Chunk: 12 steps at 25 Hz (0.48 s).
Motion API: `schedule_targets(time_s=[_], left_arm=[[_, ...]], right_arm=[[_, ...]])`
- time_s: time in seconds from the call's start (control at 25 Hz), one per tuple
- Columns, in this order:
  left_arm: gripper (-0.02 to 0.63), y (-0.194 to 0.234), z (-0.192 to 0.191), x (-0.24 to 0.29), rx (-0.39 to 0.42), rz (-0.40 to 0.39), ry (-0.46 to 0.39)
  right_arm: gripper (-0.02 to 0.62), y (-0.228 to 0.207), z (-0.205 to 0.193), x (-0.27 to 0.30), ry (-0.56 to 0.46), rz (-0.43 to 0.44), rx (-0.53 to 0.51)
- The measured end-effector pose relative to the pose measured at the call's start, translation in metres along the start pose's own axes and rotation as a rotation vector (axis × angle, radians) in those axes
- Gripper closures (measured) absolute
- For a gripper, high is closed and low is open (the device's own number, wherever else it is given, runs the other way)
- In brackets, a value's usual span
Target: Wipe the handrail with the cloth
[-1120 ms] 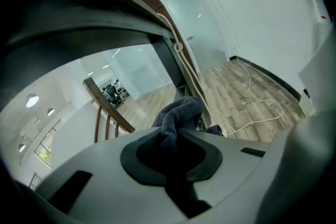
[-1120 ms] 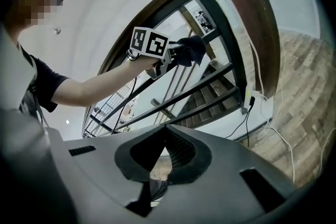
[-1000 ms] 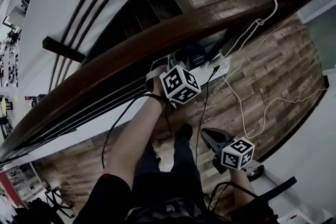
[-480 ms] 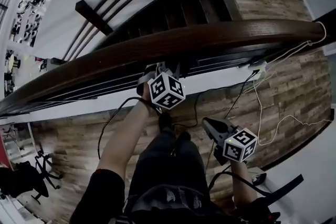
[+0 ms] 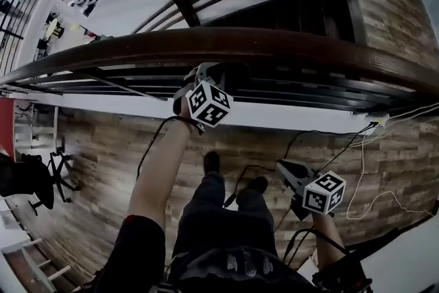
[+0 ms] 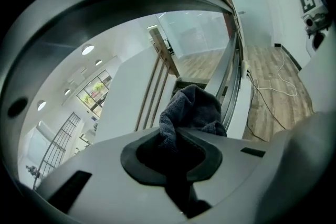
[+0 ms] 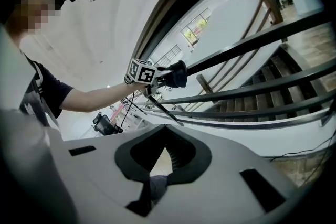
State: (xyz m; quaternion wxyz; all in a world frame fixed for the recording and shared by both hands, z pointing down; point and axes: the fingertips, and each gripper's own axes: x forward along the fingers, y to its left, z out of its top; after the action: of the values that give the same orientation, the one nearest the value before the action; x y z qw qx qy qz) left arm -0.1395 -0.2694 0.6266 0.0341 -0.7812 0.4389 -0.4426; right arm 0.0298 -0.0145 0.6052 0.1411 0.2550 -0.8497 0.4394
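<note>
Dark grey cloth (image 6: 191, 107) (nappy, bunched) sits pinched in the left gripper (image 6: 177, 147).

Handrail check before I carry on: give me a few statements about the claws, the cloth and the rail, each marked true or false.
The left claw grips a dark cloth. True.
The right claw rests on the handrail. False: it hangs low over the wooden floor, clear of the rail.
A white cable lies on the floor. True.
The handrail is white. False: it is dark brown.
</note>
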Motion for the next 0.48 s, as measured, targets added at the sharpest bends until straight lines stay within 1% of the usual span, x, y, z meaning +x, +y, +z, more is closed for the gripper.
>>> schedule_targets(time_s=[0.12,0.28,0.4,0.48], left_arm=[[0.563,0.048,-0.055,-0.021,-0.028,0.034,0.029],[0.565,0.115,-0.13,-0.051,-0.076,0.098,0.047],[0.563,0.179,-0.202,-0.074,-0.108,0.144,0.115],[0.563,0.212,-0.244,-0.082,-0.095,0.162,0.176]], right_arm=[[0.594,0.031,0.007,0.036,0.007,0.02,-0.031],[0.594,0.075,0.028,0.089,-0.019,0.032,-0.05],[0.594,0.114,0.046,0.141,-0.017,0.067,-0.059],[0.594,0.132,0.052,0.171,-0.003,0.076,-0.069]])
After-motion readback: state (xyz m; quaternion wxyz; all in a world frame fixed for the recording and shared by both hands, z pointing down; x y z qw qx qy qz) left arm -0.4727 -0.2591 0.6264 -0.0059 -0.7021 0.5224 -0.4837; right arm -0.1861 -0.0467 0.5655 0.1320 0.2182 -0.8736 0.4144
